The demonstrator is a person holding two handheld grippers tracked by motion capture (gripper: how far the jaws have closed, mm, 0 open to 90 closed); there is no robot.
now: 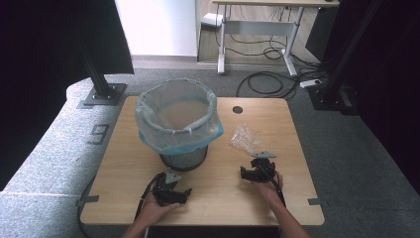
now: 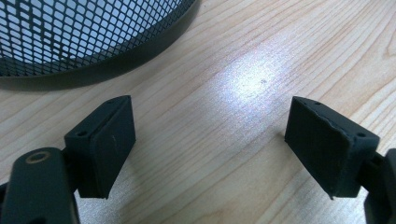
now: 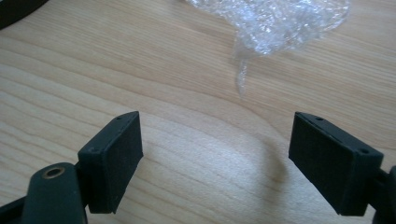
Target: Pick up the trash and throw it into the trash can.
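Note:
A crumpled piece of clear plastic wrap (image 1: 244, 139) lies on the wooden table (image 1: 124, 163), right of a black mesh bin (image 1: 184, 159) lined with a pale blue bag (image 1: 177, 115). My right gripper (image 1: 249, 173) rests just short of the wrap, jaws wide apart and empty; in the right gripper view (image 3: 217, 154) the wrap (image 3: 273, 21) lies ahead of the pads. My left gripper (image 1: 184, 193) sits near the front edge below the bin, open over bare wood (image 2: 210, 149), with the bin's mesh wall (image 2: 88, 35) ahead to the left.
A round cable hole (image 1: 237, 109) sits at the table's far edge. Beyond the table are grey carpet, black frame posts (image 1: 101, 82), a desk (image 1: 257, 29) and loose cables (image 1: 277, 79) on the floor.

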